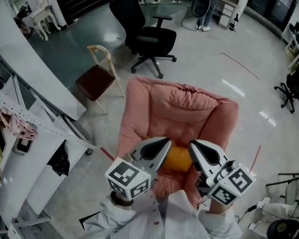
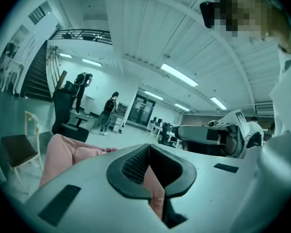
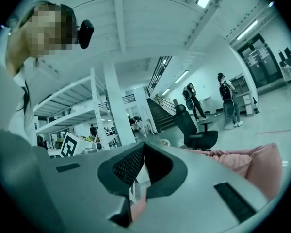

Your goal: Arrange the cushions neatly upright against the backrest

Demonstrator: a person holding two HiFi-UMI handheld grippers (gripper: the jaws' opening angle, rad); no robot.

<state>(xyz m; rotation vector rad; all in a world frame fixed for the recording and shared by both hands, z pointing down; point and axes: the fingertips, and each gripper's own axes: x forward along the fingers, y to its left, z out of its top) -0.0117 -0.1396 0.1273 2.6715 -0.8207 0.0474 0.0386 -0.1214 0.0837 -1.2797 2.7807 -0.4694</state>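
Both tools hover over the front of the pink armchair [image 1: 135, 114]. The left gripper [image 1: 160, 152] and the right gripper [image 1: 201, 156] each have their jaws pressed tip to tip with nothing caught between them.

Between and below them, an orange cushion [image 1: 177, 159] sits on the armchair's seat, well short of the backrest [image 1: 189, 101]. It is mostly hidden by the grippers, so I cannot tell whether it is lying flat or leaning.

It looks plump and soft, so it is probably light and will squash and sag when pinched. Taking it by a top corner or seam on each side should give better control than squeezing the middle.

Beyond the armchair's left arm stands a wooden chair [image 1: 94, 78]. A black office chair [image 1: 149, 36] is farther behind the backrest.
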